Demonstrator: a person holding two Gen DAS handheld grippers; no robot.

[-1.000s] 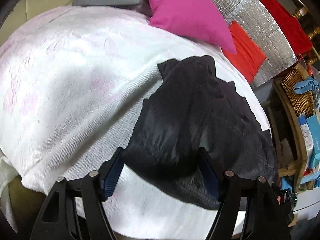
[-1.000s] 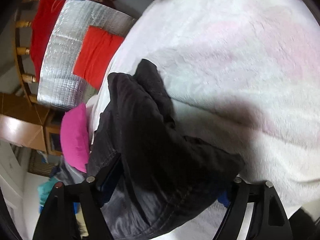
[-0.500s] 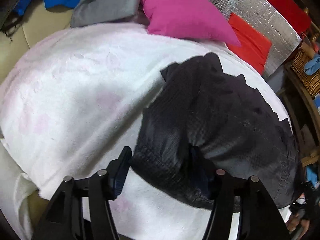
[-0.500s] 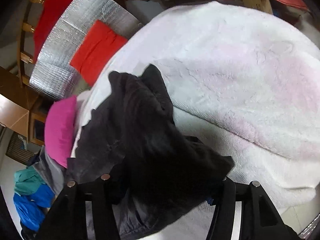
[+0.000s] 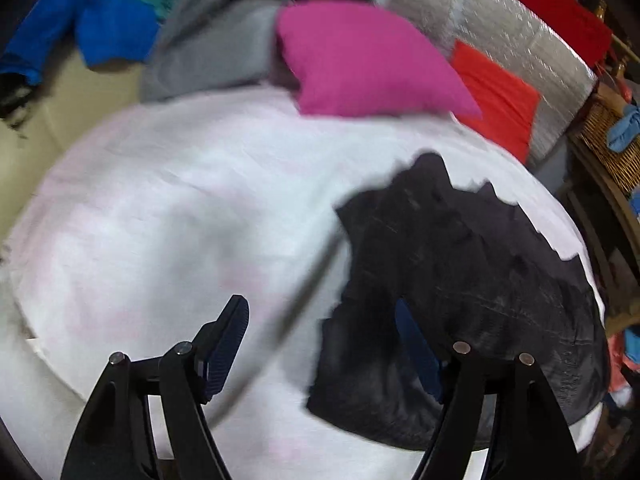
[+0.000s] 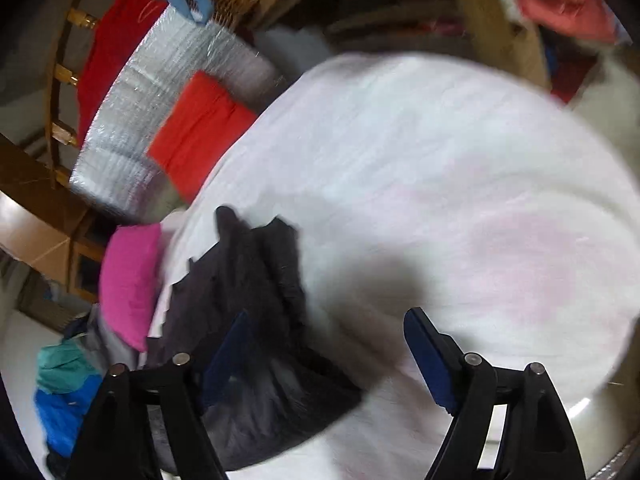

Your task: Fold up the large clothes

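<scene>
The dark charcoal, thin woven garment [image 5: 460, 280] lies bunched in a rough folded heap on the white fluffy blanket with faint pink patches [image 5: 180, 220], toward the blanket edge nearest the pink pillow; in the right wrist view the same garment [image 6: 248, 300] sits at lower left of the blanket [image 6: 440, 180]. The left gripper [image 5: 324, 340] points steeply downward over the garment's near edge. Its jaws have just been opening and stand wide apart: the left blue ribbed pad is over bare blanket, the right pad is seen against the cloth, and nothing is pinched between them. The right gripper [image 6: 326, 344] also tilts downward, with its jaws likewise just opened wide; one pad overlaps the garment's edge, the other is over bare blanket, and no cloth is clamped. A dark shadow falls on the blanket between the right gripper's fingers. Beyond the blanket lie a magenta square pillow [image 5: 360, 60], a grey fabric garment [image 5: 212, 40], a blue and teal jacket [image 5: 108, 12], an orange-red cushion [image 5: 496, 96] against a silver quilted foil panel [image 5: 500, 32], and a woven wicker basket [image 5: 608, 140].
</scene>
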